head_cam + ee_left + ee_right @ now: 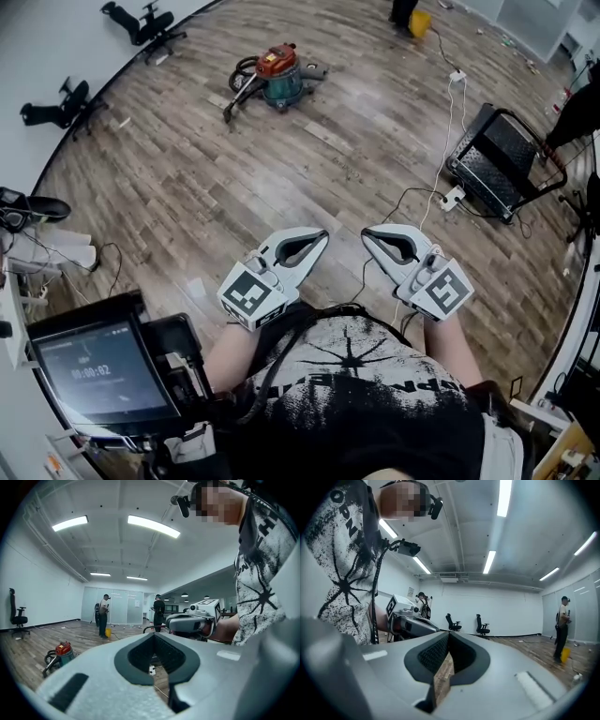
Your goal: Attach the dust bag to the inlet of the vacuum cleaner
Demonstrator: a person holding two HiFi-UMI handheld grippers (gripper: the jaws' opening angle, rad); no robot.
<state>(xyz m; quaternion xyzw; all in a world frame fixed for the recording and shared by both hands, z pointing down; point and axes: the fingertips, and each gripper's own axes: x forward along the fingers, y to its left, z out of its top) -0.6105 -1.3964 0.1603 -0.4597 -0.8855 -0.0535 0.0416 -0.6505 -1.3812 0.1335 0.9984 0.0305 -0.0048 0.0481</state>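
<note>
- One vacuum cleaner [278, 77], with a red top and a teal drum, stands on the wood floor [309, 178] toward its far side. A black hose curls at the left of it. It is well apart from both grippers.
- The left gripper [324, 234] has its jaws fully together with nothing between them; only floor shows through the gap behind the pads.
- The right gripper [366, 232] is likewise closed and empty.
- Both are held out in front of the person's waist on bare forearms, side by side and pointing forward about level. The tips angle in toward each other, near but not touching, and the marker cubes sit at the rear, close to the printed shirt [352, 394].
- A black cart [497, 159] stands near the floor's right edge, with a white cable [448, 141] running past it.
- Office chairs [141, 21] lie along the far-left edge by the white wall.
- A dark screen [98, 370] sits at the near-left corner.
</note>
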